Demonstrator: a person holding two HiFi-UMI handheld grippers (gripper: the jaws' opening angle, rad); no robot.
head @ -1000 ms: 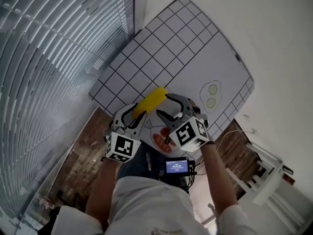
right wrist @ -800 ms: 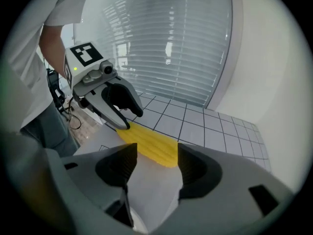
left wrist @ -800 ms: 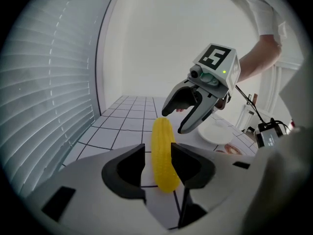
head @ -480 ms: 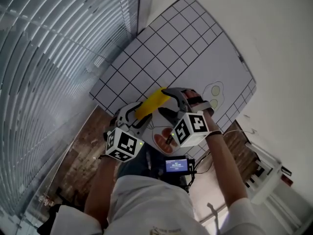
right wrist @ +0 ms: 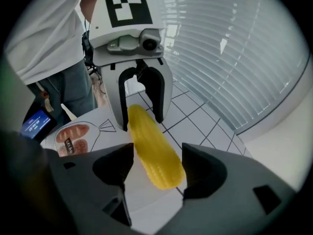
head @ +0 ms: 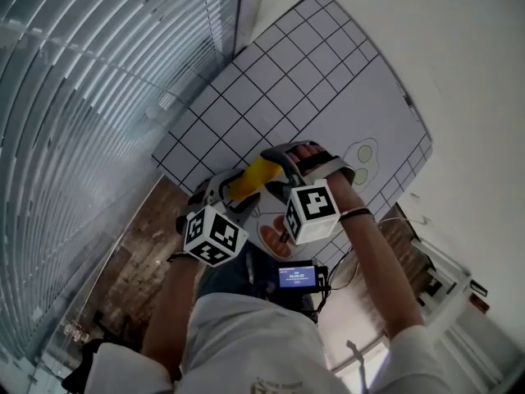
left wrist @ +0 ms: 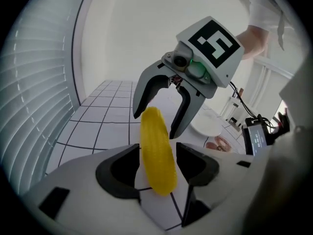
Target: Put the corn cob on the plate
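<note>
Leftmost, slatted blinds (head: 82, 97) run beside the table (head: 312, 80), whose white top is ruled in a black grid. Next comes the left gripper (head: 232, 194). Its jaws are spread and have just been opening. One end of the corn cob (head: 253, 176) sits between them, and the pads are not pressing on it. The yellow cob appears to lie on the gridded top near the table's front edge, one end toward each gripper. The right gripper (head: 272, 172) faces in from the other side and straddles the cob's far end. Its jaws are likewise wide, have just been opening, and do not clamp the cob. Further right, the left gripper view shows a white plate (left wrist: 208, 126) behind the right gripper, apart from the cob.
</note>
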